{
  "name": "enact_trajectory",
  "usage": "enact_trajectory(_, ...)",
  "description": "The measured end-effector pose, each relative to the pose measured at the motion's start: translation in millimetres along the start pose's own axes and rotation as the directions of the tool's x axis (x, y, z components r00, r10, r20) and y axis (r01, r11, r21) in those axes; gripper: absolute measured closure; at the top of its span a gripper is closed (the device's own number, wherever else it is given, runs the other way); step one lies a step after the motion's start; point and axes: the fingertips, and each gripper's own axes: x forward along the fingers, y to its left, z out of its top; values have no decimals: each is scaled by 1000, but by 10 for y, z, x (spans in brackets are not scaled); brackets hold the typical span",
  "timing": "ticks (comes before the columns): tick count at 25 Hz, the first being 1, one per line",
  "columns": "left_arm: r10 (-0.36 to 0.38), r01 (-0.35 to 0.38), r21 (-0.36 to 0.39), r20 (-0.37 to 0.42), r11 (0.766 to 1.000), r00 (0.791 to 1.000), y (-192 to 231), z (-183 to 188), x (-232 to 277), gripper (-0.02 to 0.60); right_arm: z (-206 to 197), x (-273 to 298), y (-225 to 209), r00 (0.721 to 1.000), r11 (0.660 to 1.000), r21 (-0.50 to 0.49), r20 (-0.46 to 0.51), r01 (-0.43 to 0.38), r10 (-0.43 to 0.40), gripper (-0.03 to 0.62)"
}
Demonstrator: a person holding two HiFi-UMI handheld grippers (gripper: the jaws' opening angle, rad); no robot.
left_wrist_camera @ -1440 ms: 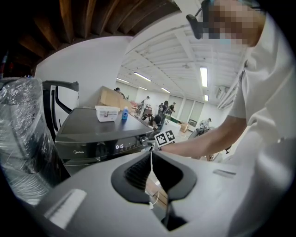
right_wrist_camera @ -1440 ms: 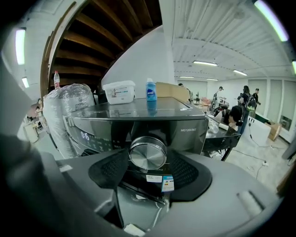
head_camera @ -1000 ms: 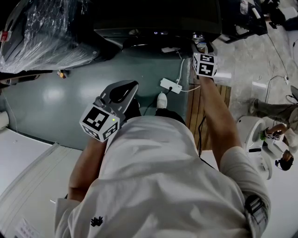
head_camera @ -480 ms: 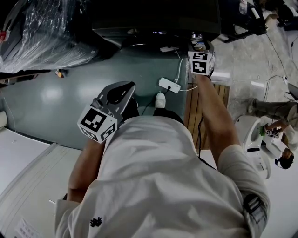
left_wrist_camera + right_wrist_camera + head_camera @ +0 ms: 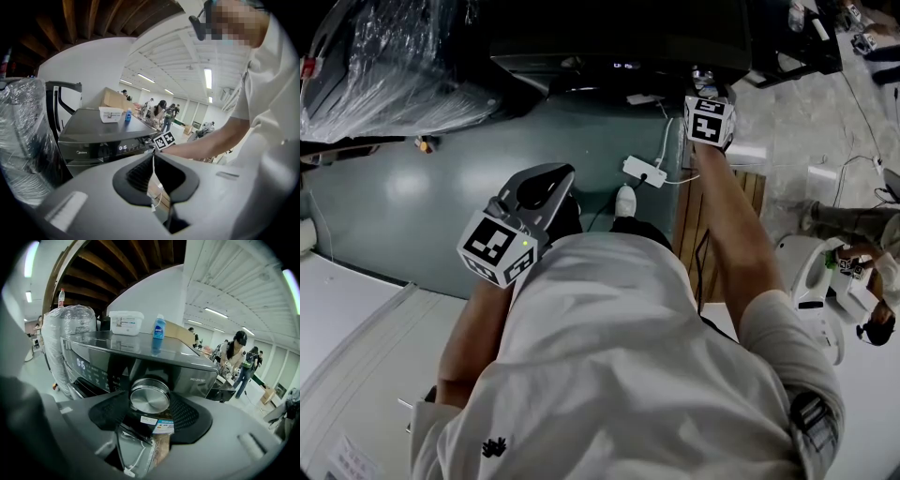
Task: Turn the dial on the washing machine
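The dark washing machine fills the right gripper view, its round metal dial on the front panel beside a lit display. My right gripper straddles the dial, one textured pad on each side. Its jaws have just been opening, with the dial between them and thin gaps at its rim. In the head view the right gripper is up against the washing machine. My left gripper is shut on nothing and held back from the machine. In the head view the left gripper hangs over the green floor.
A white box and a blue bottle stand on the machine's top. A plastic-wrapped appliance sits left of it. On the floor lie a white power strip and a wooden pallet. People stand far behind.
The right gripper's marker cube has shifted slightly up toward the machine's panel. The left gripper has stayed where it was.
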Motion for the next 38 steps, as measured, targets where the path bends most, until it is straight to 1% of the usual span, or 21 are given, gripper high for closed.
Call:
enact_trajectory(2, -3, 3, -1, 0, 1000, 1000, -2, 8, 17, 522, 55, -45, -11, 1000, 1000, 12, 3, 0, 0, 324)
enact_trajectory(6, -13, 13, 0, 1, 1000, 1000, -10, 16, 55, 522, 45, -40, -36, 999, 993, 118, 22, -27, 25, 324)
enact_trajectory(8, -16, 16, 1, 2, 1000, 1000, -21, 24, 67, 523, 33, -48, -53, 998, 980, 193, 37, -53, 46, 324)
enact_trajectory(10, -16, 16, 3, 2, 1000, 1000, -24, 35, 76, 522, 24, -53, -74, 996, 957, 278, 57, -79, 66, 324)
enact_trajectory(12, -17, 17, 5, 1, 1000, 1000, -29, 36, 79, 522, 18, -58, -84, 995, 944, 317, 68, -94, 76, 324)
enact_trajectory(16, -19, 19, 7, 1, 1000, 1000, -37, 30, 78, 523, 42, -76, -89, 994, 957, 276, 77, -93, 75, 322)
enact_trajectory(19, -20, 20, 7, 2, 1000, 1000, -43, 35, 71, 522, 66, -114, -93, 993, 970, 220, 89, -99, 81, 322)
enact_trajectory(21, -20, 20, 8, 2, 1000, 1000, -44, 32, 69, 523, 75, -144, -84, 992, 984, 148, 94, -98, 84, 322)
enact_trajectory(23, -20, 20, 8, 1, 1000, 1000, -45, 27, 65, 522, 76, -175, -46, 992, 996, 38, 94, -85, 81, 321)
enact_trajectory(25, -21, 21, 9, 2, 1000, 1000, -52, 27, 60, 522, 72, -195, -7, 994, 996, -62, 88, -65, 70, 321)
enact_trajectory(28, -21, 21, 12, 2, 1000, 1000, -57, 33, 54, 522, 85, -190, 33, 996, 990, -134, 77, -41, 52, 321)
enact_trajectory(30, -17, 17, 15, 6, 1000, 1000, -59, 41, 43, 522, 82, -162, 49, 996, 987, -157, 72, -33, 44, 321)
enact_trajectory(33, -5, 5, 15, 10, 1000, 1000, -43, 40, 2, 522, 26, -91, 66, 998, 986, -166, 54, -28, 37, 321)
enact_trajectory(38, 10, -10, 5, 12, 1000, 1000, -26, 16, -55, 522, -28, -25, 55, 999, 992, -122, 31, -10, 13, 322)
